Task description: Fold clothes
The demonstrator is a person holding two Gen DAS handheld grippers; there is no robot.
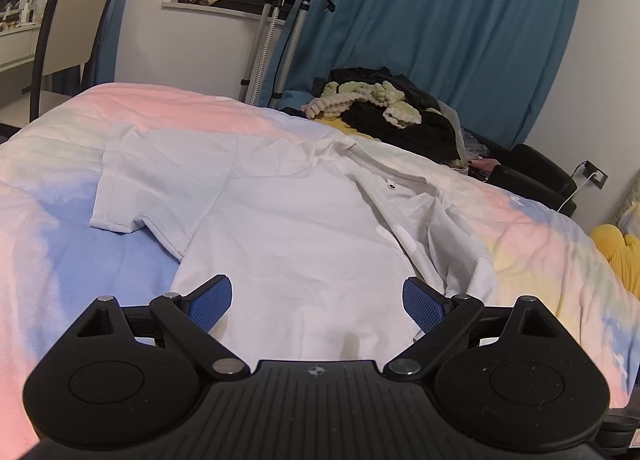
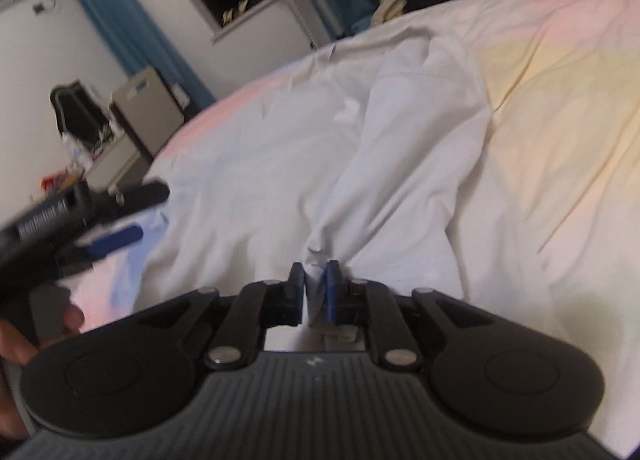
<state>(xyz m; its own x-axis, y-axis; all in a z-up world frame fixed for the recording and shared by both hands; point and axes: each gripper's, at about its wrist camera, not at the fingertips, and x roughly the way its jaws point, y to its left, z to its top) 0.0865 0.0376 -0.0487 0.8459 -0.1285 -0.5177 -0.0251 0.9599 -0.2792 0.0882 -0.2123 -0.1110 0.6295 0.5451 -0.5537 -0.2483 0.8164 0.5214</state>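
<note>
A white T-shirt (image 1: pixel 280 204) lies spread on the pastel bedspread (image 1: pixel 48 244), collar toward the far right, one sleeve flat at the left, the right side bunched. My left gripper (image 1: pixel 316 300) is open just above the shirt's lower part, holding nothing. In the right wrist view the same shirt (image 2: pixel 280 164) is rumpled, and my right gripper (image 2: pixel 315 280) is shut on a pinched fold of its white cloth. The left gripper (image 2: pixel 120 216) shows blurred at the left of that view, open.
A pile of dark and pale-green clothes (image 1: pixel 392 108) sits at the bed's far side. A garment steamer stand (image 1: pixel 280 40) and blue curtains (image 1: pixel 440 28) stand behind. A chair (image 1: pixel 68 40) is at the far left. A yellow item (image 1: pixel 616 252) lies off the right edge.
</note>
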